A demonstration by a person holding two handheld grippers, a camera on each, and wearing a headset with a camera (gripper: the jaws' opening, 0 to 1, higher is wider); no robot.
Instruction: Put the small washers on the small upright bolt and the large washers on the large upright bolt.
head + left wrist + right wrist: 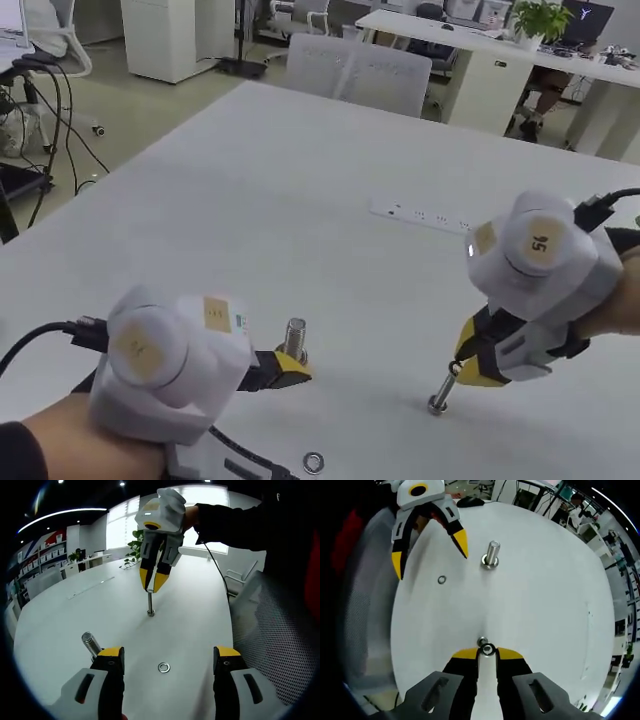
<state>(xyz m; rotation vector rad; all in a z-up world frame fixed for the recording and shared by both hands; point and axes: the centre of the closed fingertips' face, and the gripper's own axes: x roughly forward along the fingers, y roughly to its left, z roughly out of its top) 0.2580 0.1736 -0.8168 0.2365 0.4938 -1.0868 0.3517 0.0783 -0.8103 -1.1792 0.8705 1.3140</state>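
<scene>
Small washer (487, 650), clear in the right gripper view, is pinched by right gripper (487, 654) fingers (463, 655); left gripper (170, 653) fingers (111, 656) gape wide.

White table (250, 200); power strip (420, 215); grey chair (360, 70); potted plant (540, 18) on far desk (480, 45).

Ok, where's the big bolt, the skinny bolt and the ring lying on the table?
large bolt (295, 338), head view, on its threaded shaft.
small bolt (149, 602), left gripper view, middle of its thin shaft.
loose washer (160, 667), left gripper view, left side of its metal ring.
</scene>
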